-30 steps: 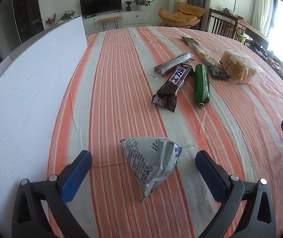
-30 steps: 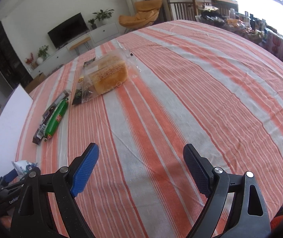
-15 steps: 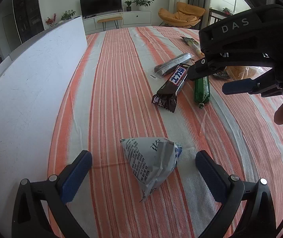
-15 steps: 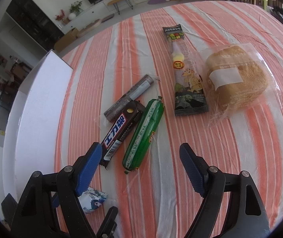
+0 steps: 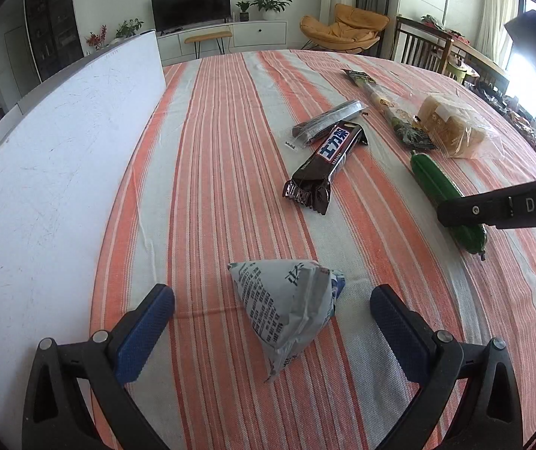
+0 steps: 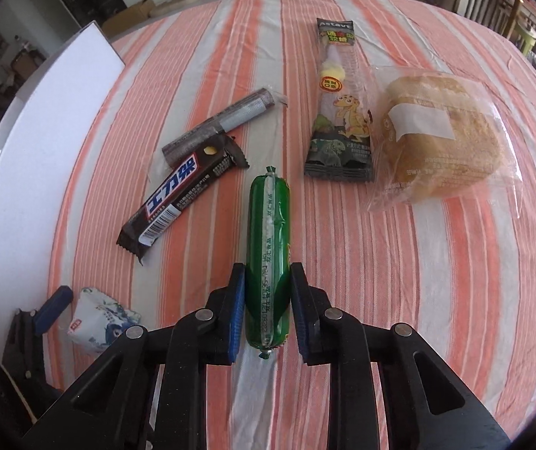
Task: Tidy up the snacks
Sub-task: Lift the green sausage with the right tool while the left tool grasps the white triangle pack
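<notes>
Green sausage stick (image 6: 269, 258) on striped tablecloth (image 6: 399, 262), long axis in line with right gripper (image 6: 268, 292), near end pinched between blue pads just closed onto it. Left gripper (image 5: 271, 315) nearby, spread wide and holding nothing, either side of white triangular packet (image 5: 286, 300) beside white board (image 5: 54, 157).

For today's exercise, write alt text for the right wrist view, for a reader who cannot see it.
The right gripper, its jaws just closed, clamps the near end of a green sausage stick lying on an orange-striped tablecloth. Beyond lie a chocolate bar, a dark candy packet and wrapped bread.
</notes>
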